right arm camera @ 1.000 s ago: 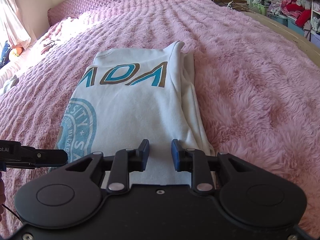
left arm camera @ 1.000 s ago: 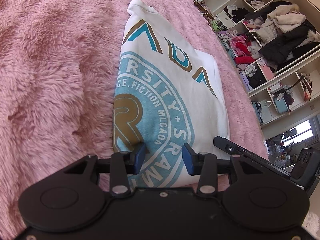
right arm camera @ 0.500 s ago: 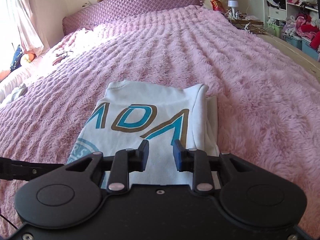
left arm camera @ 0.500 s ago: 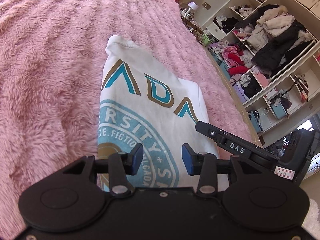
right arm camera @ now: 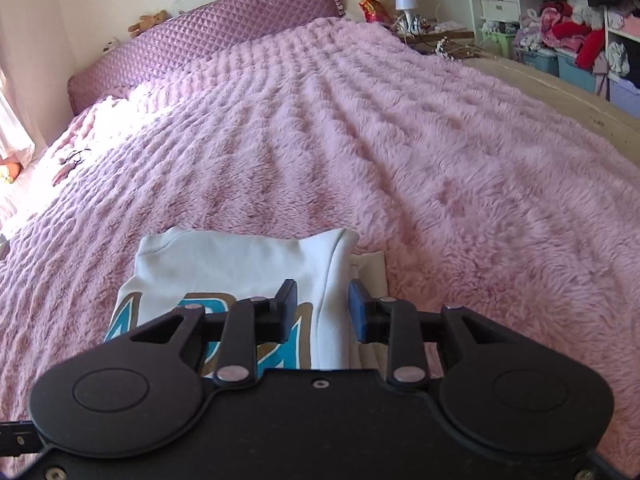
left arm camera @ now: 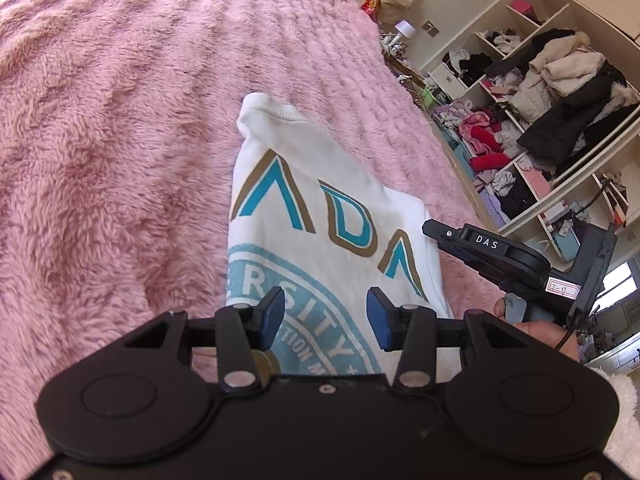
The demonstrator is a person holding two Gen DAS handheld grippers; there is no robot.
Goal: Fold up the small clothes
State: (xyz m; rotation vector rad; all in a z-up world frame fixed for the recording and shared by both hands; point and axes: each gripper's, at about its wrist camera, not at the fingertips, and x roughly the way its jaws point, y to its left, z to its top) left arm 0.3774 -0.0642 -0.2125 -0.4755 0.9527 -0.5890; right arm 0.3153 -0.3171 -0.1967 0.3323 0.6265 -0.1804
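Observation:
A white garment (left arm camera: pixel 320 208) with teal and gold lettering and a round teal print lies folded on the pink fluffy bedspread (left arm camera: pixel 100 120). My left gripper (left arm camera: pixel 326 316) is open and empty, hovering over the garment's printed part. My right gripper (right arm camera: pixel 322 310) is open and empty above the garment's (right arm camera: pixel 240 264) right folded edge. The right gripper's body also shows in the left wrist view (left arm camera: pixel 492 252), at the garment's right side.
Open shelves (left arm camera: pixel 560 92) stuffed with clothes stand to the right of the bed. A purple quilted headboard (right arm camera: pixel 200 36) and a nightstand with a lamp (right arm camera: pixel 404 8) are at the far end. The bed's right edge (right arm camera: pixel 580 96) is bare.
Both grippers have pulled back and lifted away from the garment, so more bed shows beyond it. Both stay open and the garment has not moved.

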